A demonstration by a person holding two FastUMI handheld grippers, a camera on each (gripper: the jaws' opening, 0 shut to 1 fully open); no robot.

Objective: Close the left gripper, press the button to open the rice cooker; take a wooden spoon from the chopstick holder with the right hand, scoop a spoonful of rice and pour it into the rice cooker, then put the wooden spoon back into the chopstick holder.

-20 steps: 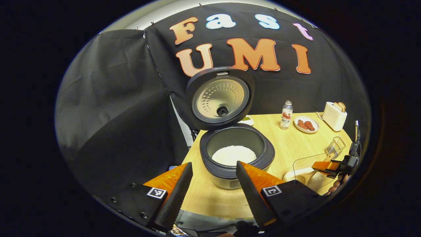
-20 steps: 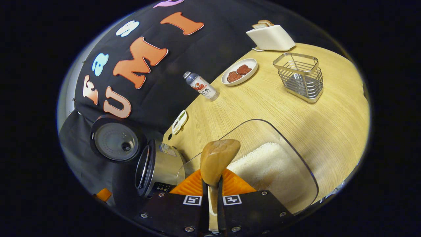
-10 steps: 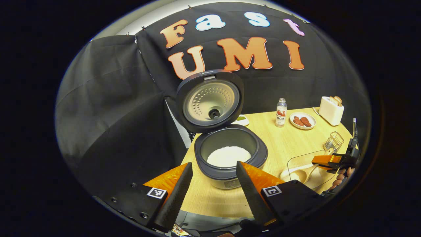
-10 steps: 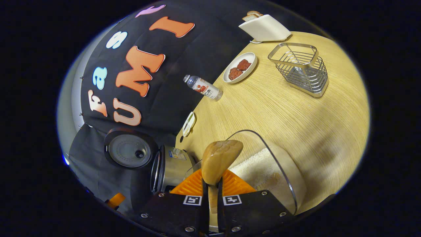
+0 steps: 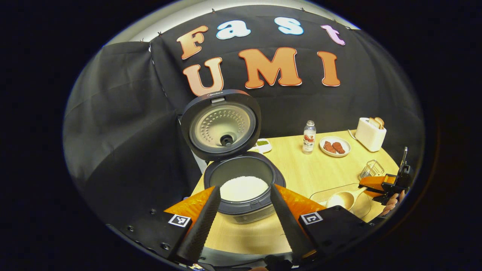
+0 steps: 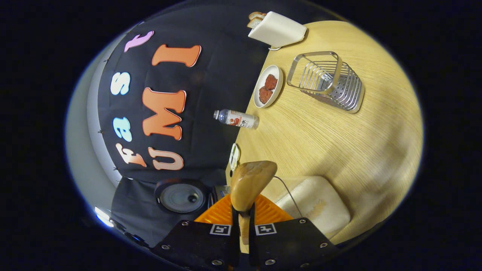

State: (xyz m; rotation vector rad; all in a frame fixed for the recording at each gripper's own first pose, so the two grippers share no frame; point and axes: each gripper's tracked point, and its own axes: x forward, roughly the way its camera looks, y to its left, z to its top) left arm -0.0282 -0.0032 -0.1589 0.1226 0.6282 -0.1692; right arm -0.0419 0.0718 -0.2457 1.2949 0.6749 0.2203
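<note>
A: How was the left gripper (image 5: 241,210) seen?
B: Its two fingers were spread wide apart, and nothing was held between them. The rice cooker (image 5: 243,188) was framed between them on the wooden table (image 5: 301,173), with its lid (image 5: 221,124) raised upright and white rice visible in the pot.

A: And the right gripper (image 6: 243,218)?
B: Its fingers were drawn close together, and the handle of the wooden spoon (image 6: 249,184) was clamped between them. The spoon's bowl was pointed forward, above the near edge of the clear rice container (image 6: 316,203). In the left gripper view, the same gripper (image 5: 380,184) was seen at the far right, held by a hand, with the spoon (image 5: 344,198) angled down over that container (image 5: 339,192).

A: Where was the chopstick holder (image 6: 325,81) found?
B: The wire basket was placed on the table beyond the container, well apart from the spoon. A plate (image 6: 268,90), a bottle (image 6: 236,118) and a toaster (image 6: 276,29) were ranged near the table's back edge.
</note>
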